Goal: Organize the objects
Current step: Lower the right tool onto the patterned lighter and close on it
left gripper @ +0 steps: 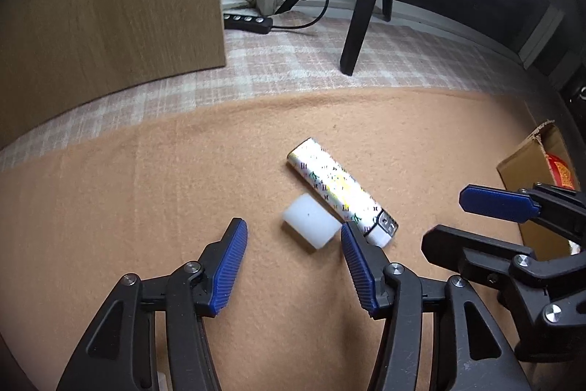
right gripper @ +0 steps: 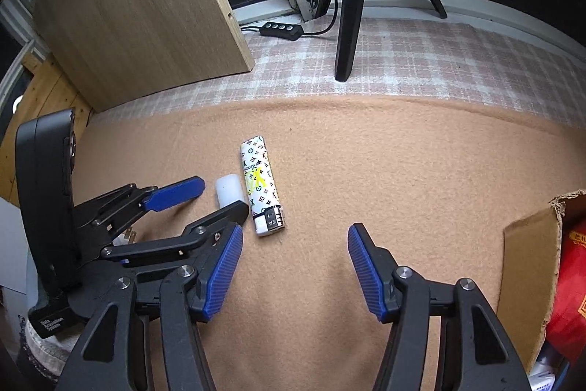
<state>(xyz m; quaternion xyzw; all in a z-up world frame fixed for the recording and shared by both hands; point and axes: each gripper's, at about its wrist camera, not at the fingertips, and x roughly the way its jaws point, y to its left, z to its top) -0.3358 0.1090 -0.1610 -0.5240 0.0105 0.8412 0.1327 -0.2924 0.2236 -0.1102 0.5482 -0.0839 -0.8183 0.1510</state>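
The left gripper point(left gripper: 293, 237) has its jaws open and empty, hanging just short of the small white plastic cylinder point(left gripper: 310, 225) lying on the tan felt desk cover point(left gripper: 146, 189). The right gripper point(right gripper: 295, 262) is likewise open, holding nothing. Just beside the cylinder, perhaps touching it, lies a white patterned lighter point(left gripper: 340, 187). It looks like a pick is being lined up; next the left jaws would need to straddle the cylinder without nudging the lighter. Off to the right stands a brown cardboard box point(right gripper: 531, 262) with red packaging point(right gripper: 571, 281) inside, probably the destination.
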